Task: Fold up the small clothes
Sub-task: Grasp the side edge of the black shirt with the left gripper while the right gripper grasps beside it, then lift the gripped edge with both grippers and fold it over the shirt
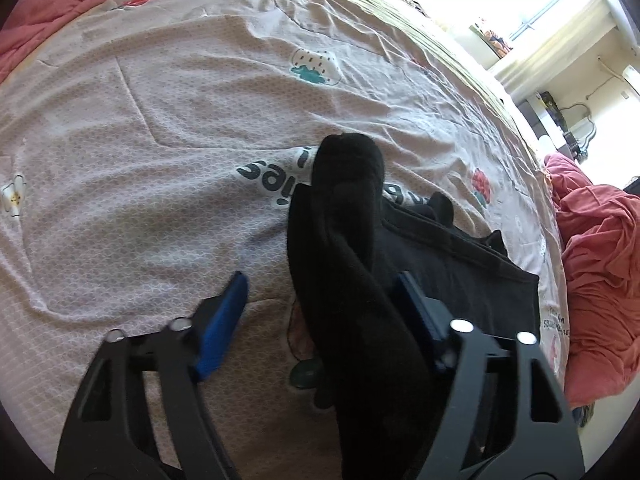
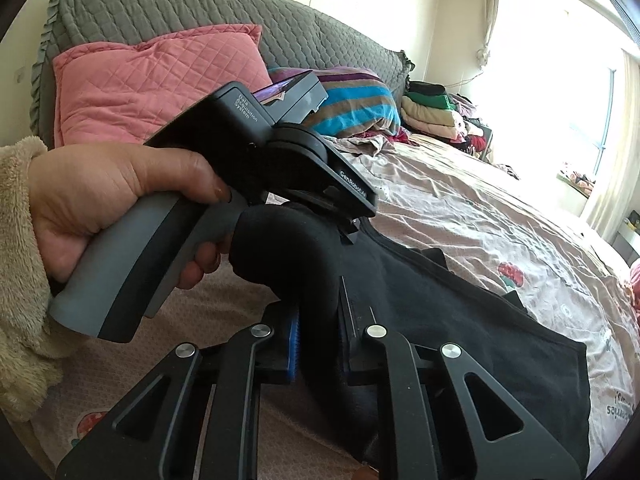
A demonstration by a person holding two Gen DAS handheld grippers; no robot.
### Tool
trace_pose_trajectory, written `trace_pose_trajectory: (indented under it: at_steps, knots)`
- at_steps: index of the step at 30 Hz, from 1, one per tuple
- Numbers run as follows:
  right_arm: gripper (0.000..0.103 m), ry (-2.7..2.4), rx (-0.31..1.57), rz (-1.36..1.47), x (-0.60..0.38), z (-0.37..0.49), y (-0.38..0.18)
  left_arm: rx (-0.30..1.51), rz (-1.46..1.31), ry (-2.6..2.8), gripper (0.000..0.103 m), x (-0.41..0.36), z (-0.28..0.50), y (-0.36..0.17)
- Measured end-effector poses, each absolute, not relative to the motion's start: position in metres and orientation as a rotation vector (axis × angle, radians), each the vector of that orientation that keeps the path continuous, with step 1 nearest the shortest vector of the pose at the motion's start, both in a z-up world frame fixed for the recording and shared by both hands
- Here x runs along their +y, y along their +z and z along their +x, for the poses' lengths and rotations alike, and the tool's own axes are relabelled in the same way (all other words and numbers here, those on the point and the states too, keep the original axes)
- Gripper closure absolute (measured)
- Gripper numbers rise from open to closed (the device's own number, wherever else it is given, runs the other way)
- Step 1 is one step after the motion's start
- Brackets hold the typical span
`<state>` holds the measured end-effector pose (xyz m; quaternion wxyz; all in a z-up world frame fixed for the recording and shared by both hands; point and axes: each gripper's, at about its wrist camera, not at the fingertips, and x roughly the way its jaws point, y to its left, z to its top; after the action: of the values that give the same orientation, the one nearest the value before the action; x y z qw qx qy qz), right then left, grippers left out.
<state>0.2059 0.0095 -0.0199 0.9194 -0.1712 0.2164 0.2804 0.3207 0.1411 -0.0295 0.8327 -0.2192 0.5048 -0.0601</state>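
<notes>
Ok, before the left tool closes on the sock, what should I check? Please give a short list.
1. Right tool shut on black sock: ok.
2. Sock lies between the pads of the left tool: ok.
3. Left tool pressing the sock: not ok, its jaws stand apart.
4. Black garment spread on the bed sheet, out of both tools: ok.
5. Sock folded evenly: cannot tell.

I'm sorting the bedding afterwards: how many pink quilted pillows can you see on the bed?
1: the pink quilted pillow leans on the grey headboard cover, behind the left gripper. Others may be hidden.
</notes>
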Motion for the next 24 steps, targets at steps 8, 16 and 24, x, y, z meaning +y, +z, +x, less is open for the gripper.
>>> trace_pose_trajectory:
  at_steps: [8,16,24]
  knots:
    - [0.091,0.556,0.432,-0.318,0.0,0.202,-0.012,1.033,-0.442,-0.173,0.087,0.124,0.315,-0.01]
    - [0.094,0.524,0.386,-0.263,-0.027,0.194,0.003,0.971,-0.4,-0.199,0.088,0.099,0.306,0.024]
    - [0.096,0.496,0.368,-0.199,-0.059,0.189,0.017,0.924,-0.346,-0.21,0.089,0.065,0.298,0.054]
